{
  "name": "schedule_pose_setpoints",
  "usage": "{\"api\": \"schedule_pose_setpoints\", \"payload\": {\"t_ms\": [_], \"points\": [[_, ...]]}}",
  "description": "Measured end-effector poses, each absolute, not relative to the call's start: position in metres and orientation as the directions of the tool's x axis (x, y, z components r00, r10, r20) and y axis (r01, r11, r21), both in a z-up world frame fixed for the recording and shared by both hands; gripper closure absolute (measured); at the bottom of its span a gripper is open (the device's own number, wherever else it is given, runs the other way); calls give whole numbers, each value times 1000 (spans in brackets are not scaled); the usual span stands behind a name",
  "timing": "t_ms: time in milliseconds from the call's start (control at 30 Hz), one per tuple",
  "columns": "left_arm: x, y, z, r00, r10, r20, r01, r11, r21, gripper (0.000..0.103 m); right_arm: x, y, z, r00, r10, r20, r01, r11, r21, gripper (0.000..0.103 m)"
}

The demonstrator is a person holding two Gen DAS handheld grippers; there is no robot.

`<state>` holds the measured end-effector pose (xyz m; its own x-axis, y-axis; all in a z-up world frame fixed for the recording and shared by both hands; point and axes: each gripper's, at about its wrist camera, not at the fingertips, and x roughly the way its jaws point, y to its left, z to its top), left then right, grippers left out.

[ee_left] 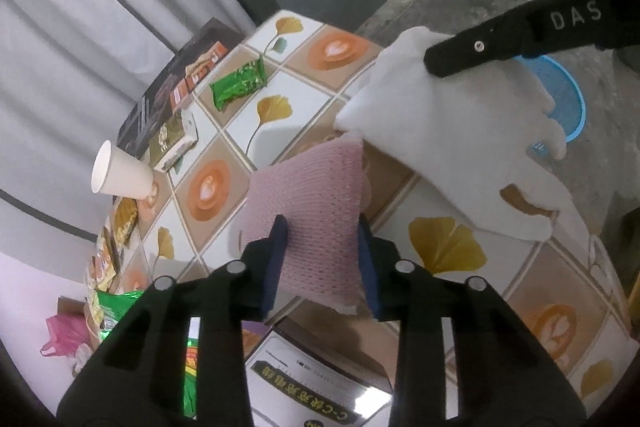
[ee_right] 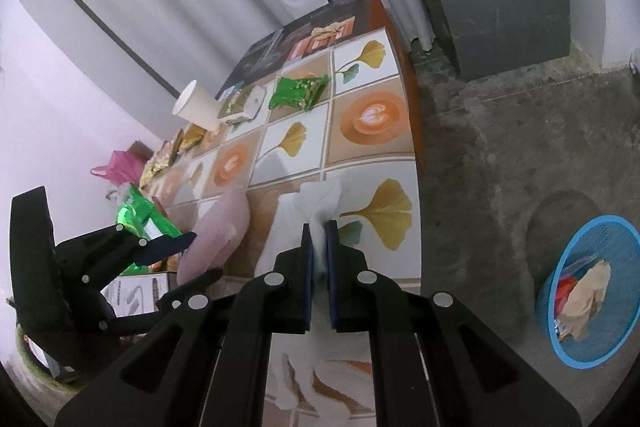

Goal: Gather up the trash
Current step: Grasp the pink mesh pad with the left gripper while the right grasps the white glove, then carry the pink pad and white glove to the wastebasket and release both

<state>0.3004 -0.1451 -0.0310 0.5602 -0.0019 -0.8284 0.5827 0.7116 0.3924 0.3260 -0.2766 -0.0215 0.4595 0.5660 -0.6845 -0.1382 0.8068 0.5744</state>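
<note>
the left tongs (ee_left: 322,259) are clenched on a pink knitted cloth (ee_left: 316,203) above the tiled bench (ee_left: 272,115). the right tongs (ee_right: 319,259) pinch a white crumpled tissue (ee_right: 320,199) over the bench edge, well apart from the blue mesh basket (ee_right: 624,307) on the floor.

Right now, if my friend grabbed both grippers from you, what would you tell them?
Left gripper: jaws around the pink knitted cloth, pads look to be pressing it.
Right gripper: shut on the white crumpled tissue, lifted over the table edge.
The blue mesh plastic bin sits on the floor to the right and already holds some paper and wrappers.
Still on the patterned tile table: green snack packet, white paper cup, more wrappers along the far side.
Next, probably: drop the tissue in the bin, then collect the rest.
</note>
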Motion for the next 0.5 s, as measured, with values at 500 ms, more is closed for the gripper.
{"api": "schedule_pose_setpoints", "payload": {"t_ms": [500], "points": [[256,-161,27,670,-104,-735,567,711,416,74,279,-313,22,553,584,-594,-132,765,630,96]]}}
